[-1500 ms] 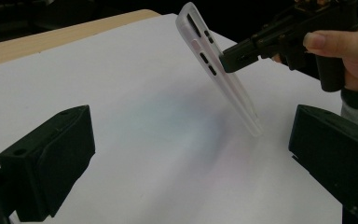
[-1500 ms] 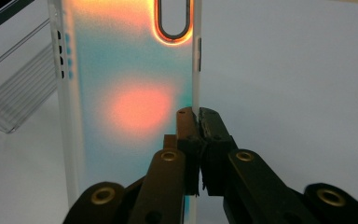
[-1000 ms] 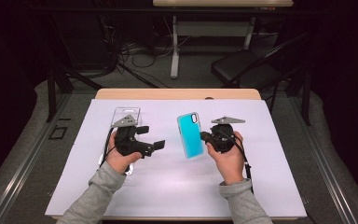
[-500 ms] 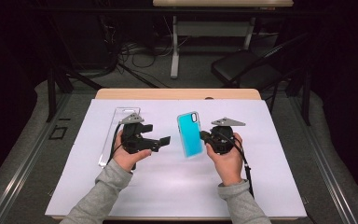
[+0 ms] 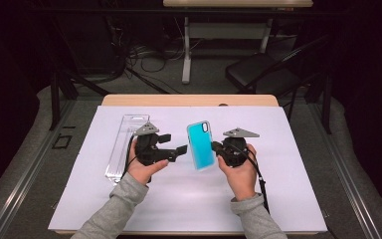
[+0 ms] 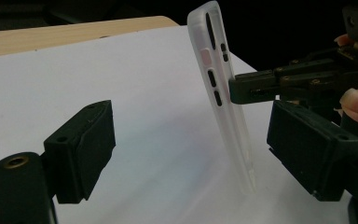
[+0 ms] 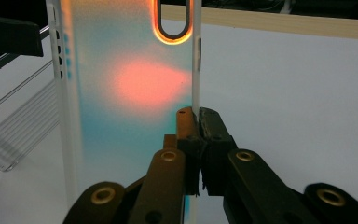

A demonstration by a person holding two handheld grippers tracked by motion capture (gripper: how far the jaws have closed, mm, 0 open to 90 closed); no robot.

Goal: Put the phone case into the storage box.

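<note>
One phone case [image 5: 201, 145] held upright above the counter [image 5: 288, 164] | right hand-held gripper [image 5: 218, 148] pinched its edge | left hand-held gripper [image 5: 175, 144] spread, jaws just closing toward its other edge, untouched | clear tray [image 5: 122, 144] lay beside | two-handed grip remained undone

Both forearms wore grey knit sleeves with ribbed cuffs, and each hand carried a black two-jaw tool, the left gripper [image 5: 180, 147] and the right gripper [image 5: 215, 147], each topped by a grey three-cornered plate, trailing a black cable, with blocky jaw pads and brass-coloured pivot rivets.
</note>
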